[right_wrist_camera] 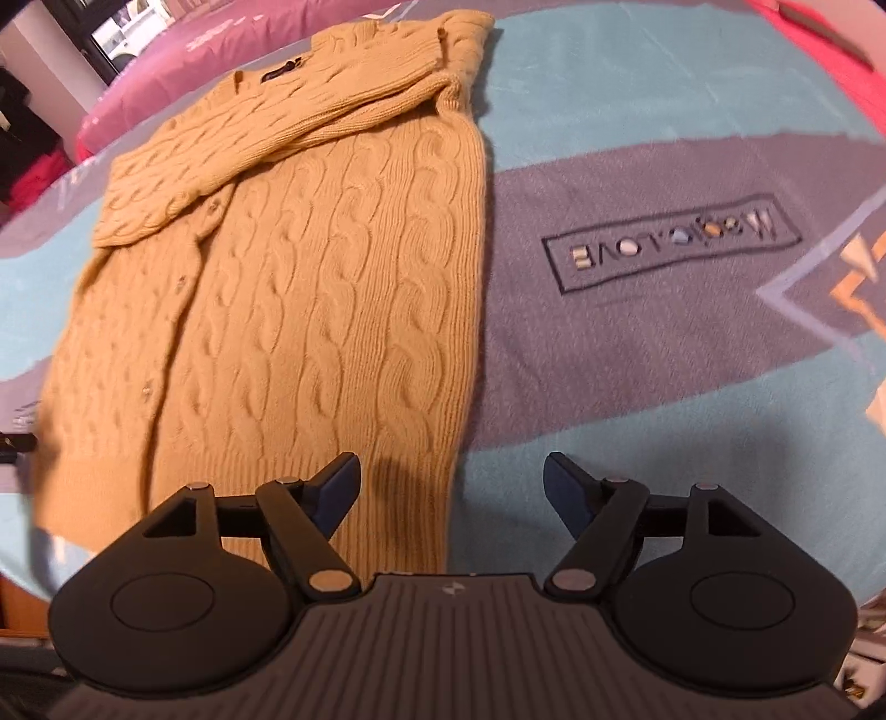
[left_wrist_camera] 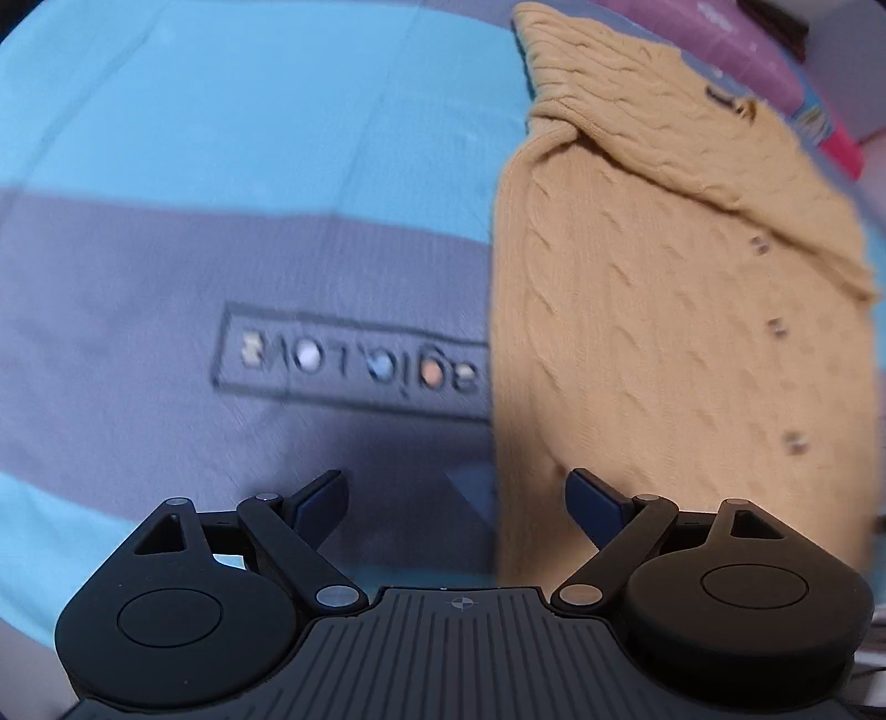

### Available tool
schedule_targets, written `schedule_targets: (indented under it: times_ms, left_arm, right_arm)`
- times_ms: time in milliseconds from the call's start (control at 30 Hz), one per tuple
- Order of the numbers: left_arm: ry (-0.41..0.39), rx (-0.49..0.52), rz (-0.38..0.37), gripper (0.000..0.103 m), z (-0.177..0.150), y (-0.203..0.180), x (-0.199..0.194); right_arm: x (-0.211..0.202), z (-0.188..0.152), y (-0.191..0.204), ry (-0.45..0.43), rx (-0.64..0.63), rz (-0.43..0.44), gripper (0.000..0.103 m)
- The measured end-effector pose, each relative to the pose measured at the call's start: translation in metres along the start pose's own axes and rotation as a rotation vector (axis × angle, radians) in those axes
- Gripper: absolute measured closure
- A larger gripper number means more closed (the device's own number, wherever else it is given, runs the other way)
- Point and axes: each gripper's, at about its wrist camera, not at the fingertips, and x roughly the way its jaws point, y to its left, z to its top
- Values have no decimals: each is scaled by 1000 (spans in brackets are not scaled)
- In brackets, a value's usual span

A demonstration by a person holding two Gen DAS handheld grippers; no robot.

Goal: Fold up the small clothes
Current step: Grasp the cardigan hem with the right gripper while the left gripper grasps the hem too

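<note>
A mustard cable-knit cardigan (right_wrist_camera: 310, 266) lies flat on the bed, its sides folded in and a sleeve (right_wrist_camera: 310, 133) laid across the chest. The left wrist view shows the same cardigan (left_wrist_camera: 664, 310) on the right, with small buttons down its front. My left gripper (left_wrist_camera: 457, 493) is open and holds nothing; it hangs over the cardigan's long edge, where knit meets blanket. My right gripper (right_wrist_camera: 449, 482) is open above the cardigan's ribbed hem corner, with nothing between its fingers.
The bed is covered by a turquoise and grey blanket (left_wrist_camera: 194, 138) with an embroidered text patch (right_wrist_camera: 673, 243). Pink bedding (right_wrist_camera: 183, 50) lies beyond the collar. A red cloth (right_wrist_camera: 830, 50) sits at the far right edge.
</note>
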Motion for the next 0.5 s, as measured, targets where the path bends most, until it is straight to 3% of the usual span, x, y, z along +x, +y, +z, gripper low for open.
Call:
schedule_targets:
  times_ms: [100, 167, 267, 500]
  left_arm:
    - [88, -137, -266, 0, -9, 30, 3]
    - [120, -187, -389, 0, -17, 39, 8]
    - [133, -207, -431, 0, -24, 43, 16]
    - [179, -238, -608, 0, -32, 45, 39]
  right_arm:
    - [-3, -5, -16, 26, 73, 111, 23]
    - [-2, -10, -27, 53, 129, 182, 22]
    - [1, -17, -46, 87, 234, 266, 22]
    - [5, -26, -74, 108, 412, 424, 18]
